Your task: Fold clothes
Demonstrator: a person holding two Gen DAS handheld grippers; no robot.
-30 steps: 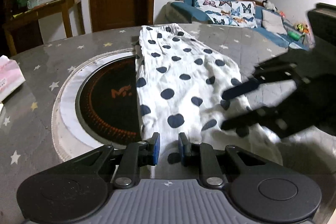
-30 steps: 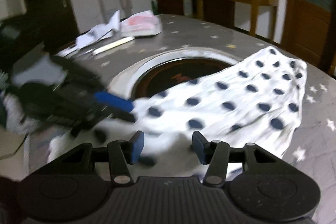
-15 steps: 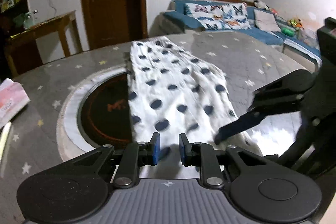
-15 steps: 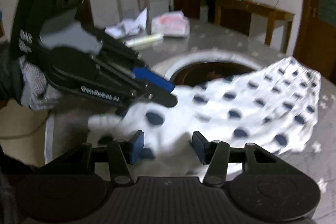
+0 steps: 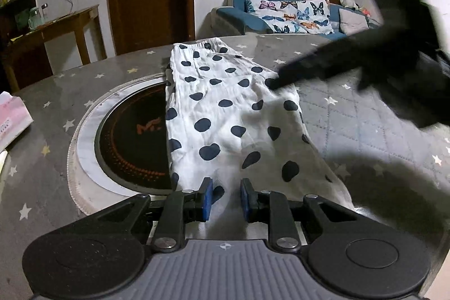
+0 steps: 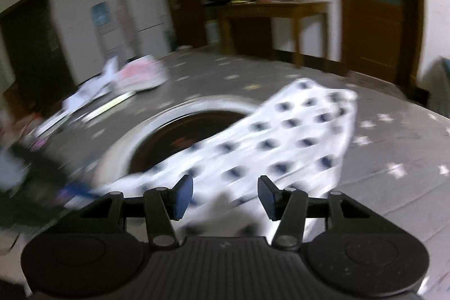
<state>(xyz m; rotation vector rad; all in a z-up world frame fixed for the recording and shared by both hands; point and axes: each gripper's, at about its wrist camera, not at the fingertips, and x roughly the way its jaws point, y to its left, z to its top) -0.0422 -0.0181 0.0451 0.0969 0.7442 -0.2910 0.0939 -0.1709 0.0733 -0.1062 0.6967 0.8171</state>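
A: Checking left wrist view. left gripper [image 5: 225, 197] sits low at the near end of the polka-dot garment [image 5: 230, 117], jaws narrowed with a small gap and white cloth between the pads. Can't tell if it's actually pinched.
B: Where's the garment?
A: Flat on the grey star-print table [image 5: 365, 117], running near to far, left edge overlapping the round black cooktop [image 5: 132, 137]. right gripper [image 5: 274, 83] comes in from the right, blurred, tip at the garment's right edge. Jaw state unreadable in this view.
B: Right wrist view?
A: Blurry. right gripper [image 6: 225, 194] jaws wide apart, nothing held, angled down over the polka-dot garment [image 6: 281, 148]. left gripper [image 6: 76, 191] is a dark smear at the left end of the cloth.
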